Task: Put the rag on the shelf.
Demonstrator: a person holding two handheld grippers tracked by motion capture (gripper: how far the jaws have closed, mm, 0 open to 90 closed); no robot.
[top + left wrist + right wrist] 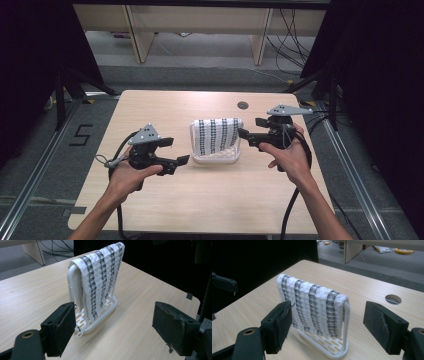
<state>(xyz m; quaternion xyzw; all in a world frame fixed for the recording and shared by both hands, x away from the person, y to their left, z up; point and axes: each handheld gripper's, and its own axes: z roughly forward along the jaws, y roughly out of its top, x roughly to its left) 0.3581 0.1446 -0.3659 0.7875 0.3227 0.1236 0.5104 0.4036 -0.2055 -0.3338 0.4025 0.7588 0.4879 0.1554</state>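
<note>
A white cloth with dark patterned stripes (217, 135) hangs over a small white rack (215, 159) in the middle of the table. My left gripper (176, 151) is just left of the rack, open, with nothing between its jaws. In the left gripper view the cloth (100, 275) and rack (100, 317) stand ahead of the open gripper (115, 325). My right gripper (249, 127) hovers at the rack's right side, open and apart from the cloth. In the right gripper view the cloth (312, 307) drapes over the rack (332, 347) beyond the wide gripper (327, 325).
The light wooden table (200, 200) has a round cable hole (243, 105) at the back right, also in the right gripper view as the hole (393, 299). Dark curtains flank the table; desks and cables stand on the floor behind.
</note>
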